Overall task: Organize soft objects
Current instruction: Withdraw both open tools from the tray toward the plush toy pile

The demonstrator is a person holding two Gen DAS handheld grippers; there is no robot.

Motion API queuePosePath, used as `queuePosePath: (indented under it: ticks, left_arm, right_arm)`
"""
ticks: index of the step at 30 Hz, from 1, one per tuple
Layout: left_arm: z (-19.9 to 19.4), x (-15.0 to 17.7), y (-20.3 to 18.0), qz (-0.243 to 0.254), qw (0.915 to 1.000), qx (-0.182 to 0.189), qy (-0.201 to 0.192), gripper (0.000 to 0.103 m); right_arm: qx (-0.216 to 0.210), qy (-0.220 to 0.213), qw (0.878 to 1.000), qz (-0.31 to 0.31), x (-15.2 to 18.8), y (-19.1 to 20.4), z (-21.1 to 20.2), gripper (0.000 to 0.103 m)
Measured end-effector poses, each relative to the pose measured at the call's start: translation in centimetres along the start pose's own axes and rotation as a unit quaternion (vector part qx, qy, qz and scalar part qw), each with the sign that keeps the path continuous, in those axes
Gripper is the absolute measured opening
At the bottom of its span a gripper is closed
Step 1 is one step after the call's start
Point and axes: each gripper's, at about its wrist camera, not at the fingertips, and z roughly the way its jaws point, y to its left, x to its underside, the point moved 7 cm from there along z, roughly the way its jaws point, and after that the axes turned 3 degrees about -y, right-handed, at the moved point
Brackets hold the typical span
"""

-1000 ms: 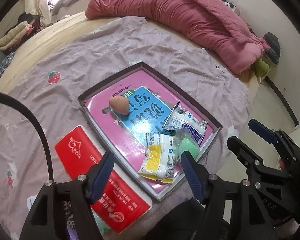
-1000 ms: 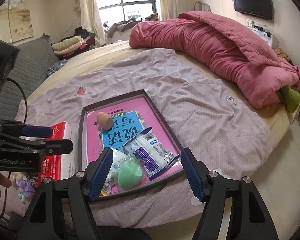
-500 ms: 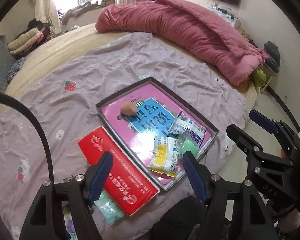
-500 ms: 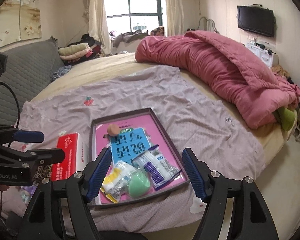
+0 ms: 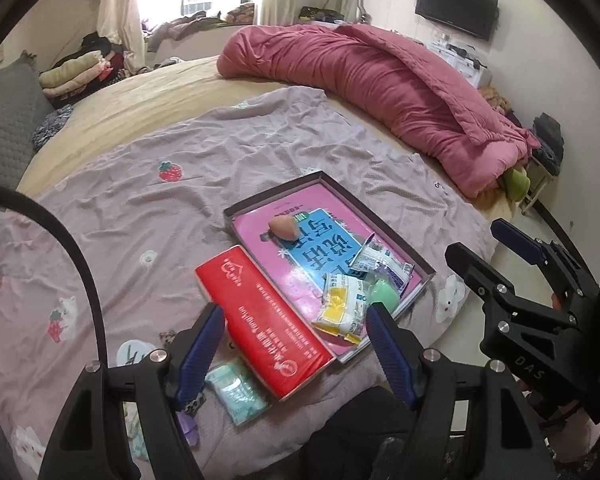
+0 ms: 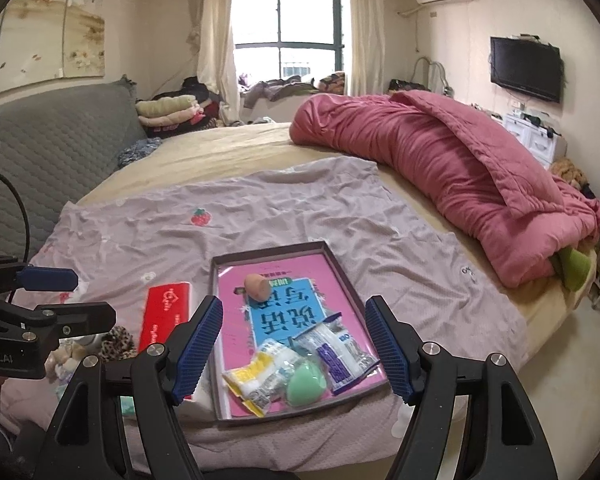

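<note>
Blue-padded fingers [image 5: 199, 350] of both grippers gape wide, empty, above the tray [image 6: 342, 276] on the bed [image 6: 220, 152].

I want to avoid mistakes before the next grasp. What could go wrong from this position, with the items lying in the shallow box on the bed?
1. The green sponge lies against the yellow packet and the purple packet; a grasp may catch a packet too.
2. The box sits near the bed edge on soft, wrinkled cloth, so a push might tip or slide it.
3. The peach sponge is rounded and might roll if nudged.
</note>
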Motion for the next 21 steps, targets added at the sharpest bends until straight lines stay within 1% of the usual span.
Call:
queuePosePath:
  ticks: [5,12,21]
  left_arm:
    - [-1.6,0.8,1.6,-0.009,0.9997,-0.016,-0.013,0.073]
    - [-3.5,2.0,4.0,-0.026,0.999,-0.028,-0.022,0.073]
    - [-5.5,3.2,7.3,-0.051,0.9972,-0.046,-0.03,0.073]
  right_arm:
    - [-0.014,-0.011,1.0,-0.013,-0.8,2.0,-1.0,0.075]
    - [-0.038,-0.025,0.998,-0.032,-1.9,5.1,-2.4,0.075]
    - [-0.069,-0.028,0.995,-0.062,-2.4,9.3,-3.2,0.075]
